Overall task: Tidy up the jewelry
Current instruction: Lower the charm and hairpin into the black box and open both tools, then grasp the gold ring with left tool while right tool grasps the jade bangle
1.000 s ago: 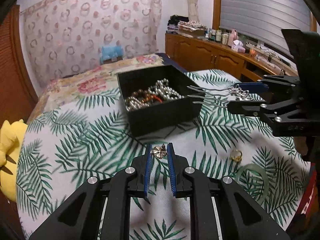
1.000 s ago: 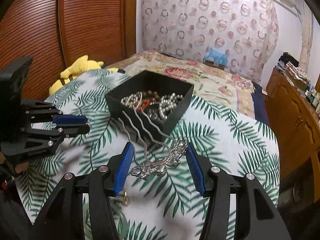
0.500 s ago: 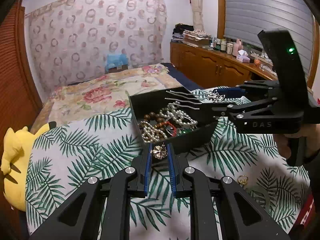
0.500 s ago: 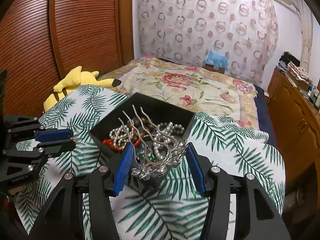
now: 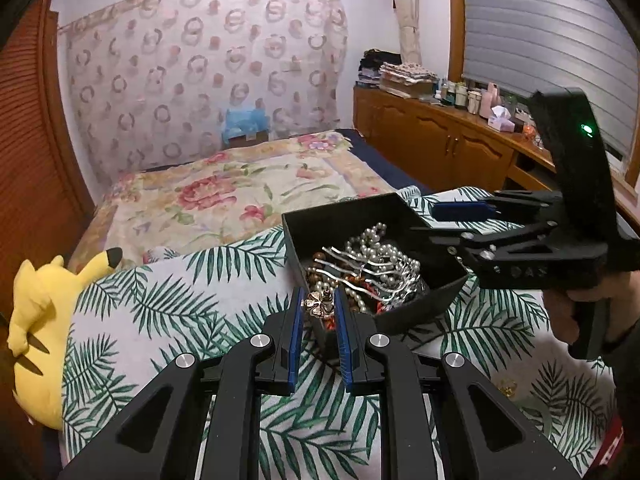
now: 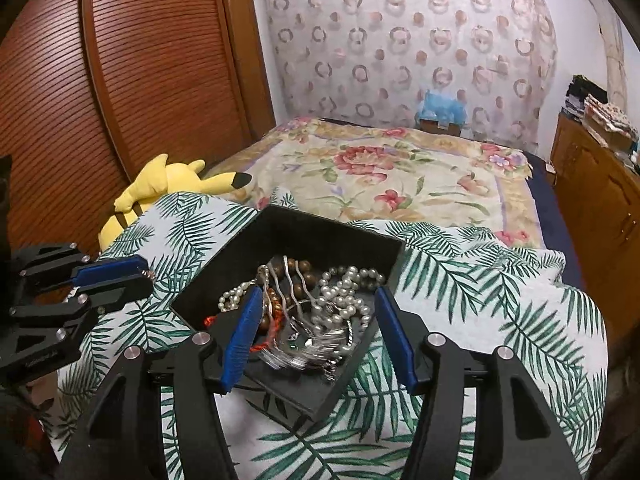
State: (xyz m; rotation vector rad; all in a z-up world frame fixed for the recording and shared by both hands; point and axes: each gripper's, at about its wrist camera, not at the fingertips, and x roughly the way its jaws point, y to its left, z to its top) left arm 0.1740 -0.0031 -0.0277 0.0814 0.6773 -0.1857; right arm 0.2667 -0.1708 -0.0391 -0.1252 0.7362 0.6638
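A black jewelry box (image 5: 420,310) (image 6: 320,236) sits on the palm-leaf cloth (image 5: 180,300), holding pearl strands and brown beads. My left gripper (image 5: 319,312) is shut on a small flower earring (image 5: 318,306), just over the box's near corner. My right gripper (image 6: 320,328) hangs over the box with its jaws opening and nothing pressed between the pads. The silver hair comb (image 6: 308,344) (image 5: 360,272) lies loose on the beads inside the box, blurred in the right wrist view. The right gripper (image 5: 444,220) also shows at the box's right side, and the left gripper (image 6: 116,276) at the far left.
A yellow plush toy (image 5: 40,320) (image 6: 160,184) lies at the cloth's left edge. A gold ring (image 5: 506,388) rests on the cloth at the right. The flowered bedspread (image 6: 400,176) stretches behind the box, with wooden cabinets (image 5: 440,148) along the right wall.
The comb has left the right gripper's pads and now lies in the box, and those jaws stand wider. My left gripper has carried the earring up to the box's near corner.
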